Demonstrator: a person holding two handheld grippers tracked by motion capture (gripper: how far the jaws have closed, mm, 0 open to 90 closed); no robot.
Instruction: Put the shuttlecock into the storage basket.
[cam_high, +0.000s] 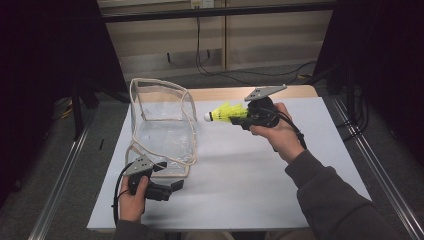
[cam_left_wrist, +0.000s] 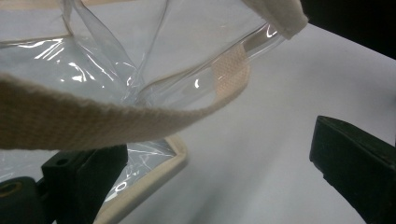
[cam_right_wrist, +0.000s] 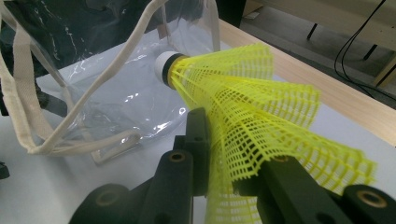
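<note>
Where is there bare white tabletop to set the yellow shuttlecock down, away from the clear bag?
The white tabletop is bare from the clear plastic bag with cream straps across to the right edge, below the right gripper that clamps the yellow mesh shuttlecock. The near-left corner is crowded: the bag's base, its loose straps and the open left gripper.

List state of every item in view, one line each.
Shuttlecock: yellow, clamped by its skirt in the right gripper, above the table, cork toward the bag.
Clear bag: on the table, mouth open, empty as far as visible, cream handles slack.
Right gripper: shut on the shuttlecock skirt.
Left gripper: open, one jaw at the bag's near corner; whether it touches, can't tell.
Table: white top.
</note>
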